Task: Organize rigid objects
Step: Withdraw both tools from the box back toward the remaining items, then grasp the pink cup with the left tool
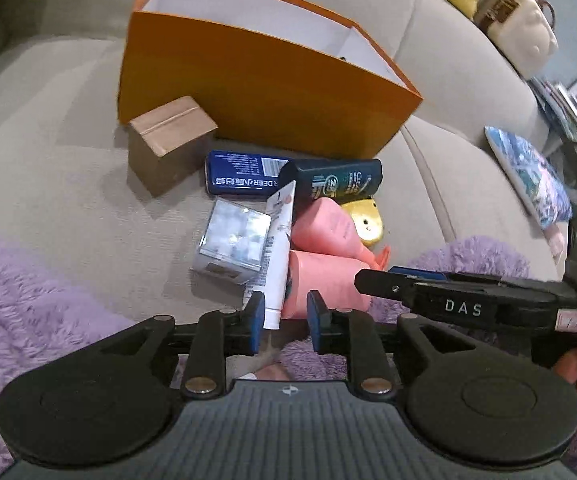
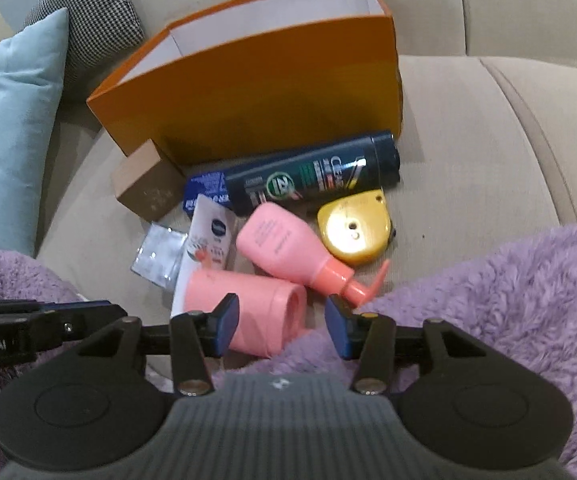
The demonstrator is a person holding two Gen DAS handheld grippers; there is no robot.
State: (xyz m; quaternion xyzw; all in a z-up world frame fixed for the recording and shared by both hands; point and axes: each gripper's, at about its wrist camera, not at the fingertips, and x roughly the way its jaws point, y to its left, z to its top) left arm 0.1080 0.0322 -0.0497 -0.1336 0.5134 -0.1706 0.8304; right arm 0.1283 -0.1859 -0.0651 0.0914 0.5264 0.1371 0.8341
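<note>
Rigid objects lie in a loose cluster on the beige sofa seat point(image 2: 468, 152), directly in front of the upright orange box point(image 2: 256, 92), whose open top shows a white interior. From my right wrist view I read the cluster as follows: a brown cardboard box point(image 2: 146, 184) at the left corner of the orange box, a blue carton point(image 2: 204, 190) beside it, and a dark shampoo bottle point(image 2: 312, 176) lying on its side along the orange wall. Nearer to me sit a yellow tape measure point(image 2: 354, 232), a pink pump bottle point(image 2: 292, 252) on its side, a pink cylinder point(image 2: 248, 316), a white tube point(image 2: 208, 244) and a clear plastic case point(image 2: 158, 256). My right gripper point(image 2: 280, 324) has its fingers apart, with the pink cylinder's end showing in the gap between them; I see no pad pressing on it. In the left wrist view, my left gripper point(image 1: 284, 322) has its fingers a little apart, with the white tube's cap end lying in the gap close to the left pad; I cannot tell whether they touch. A purple fleece blanket point(image 2: 508, 300) covers the near edge of the seat beneath both grippers.
</note>
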